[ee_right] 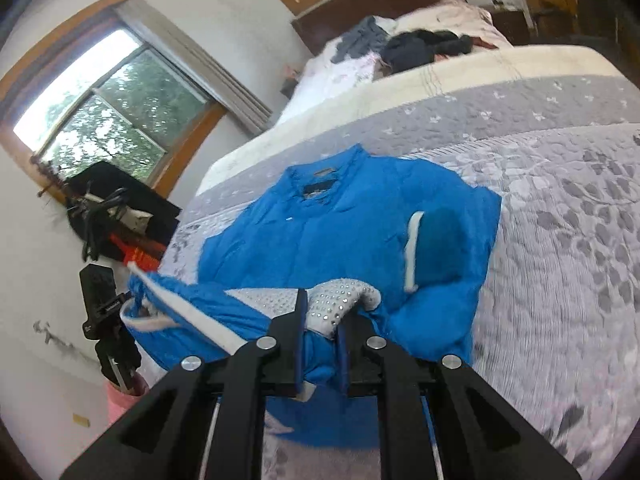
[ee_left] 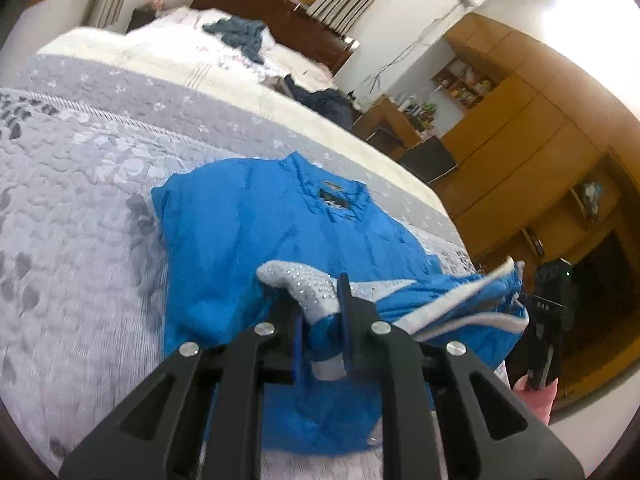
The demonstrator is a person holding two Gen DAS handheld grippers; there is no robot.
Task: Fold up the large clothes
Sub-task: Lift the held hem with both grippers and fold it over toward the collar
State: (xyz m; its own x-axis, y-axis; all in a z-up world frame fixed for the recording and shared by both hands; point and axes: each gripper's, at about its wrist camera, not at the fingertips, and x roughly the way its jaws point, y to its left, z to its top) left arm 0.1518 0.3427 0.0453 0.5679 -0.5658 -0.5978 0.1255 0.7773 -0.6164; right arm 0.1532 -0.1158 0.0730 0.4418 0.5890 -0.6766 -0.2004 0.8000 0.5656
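A bright blue padded jacket [ee_left: 248, 216] [ee_right: 340, 232] lies on the bed with its collar at the far end. Its near hem is lifted, showing grey studded lining [ee_left: 304, 284] [ee_right: 340, 300] and white trim. My left gripper [ee_left: 320, 312] is shut on that hem at one corner. My right gripper [ee_right: 322, 316] is shut on the hem at the other corner. Each gripper also shows in the other's view, holding the raised edge: the right gripper [ee_left: 536, 312] and the left gripper [ee_right: 116, 312].
The jacket rests on a grey floral quilt [ee_left: 80, 200] [ee_right: 560, 240] covering a wide bed. Loose dark clothes [ee_left: 240, 36] [ee_right: 424, 46] lie near the pillows. Wooden wardrobes [ee_left: 520, 140] stand past the bed's edge. A window [ee_right: 108, 108] and a black pile of gear [ee_right: 120, 216] are on the other side.
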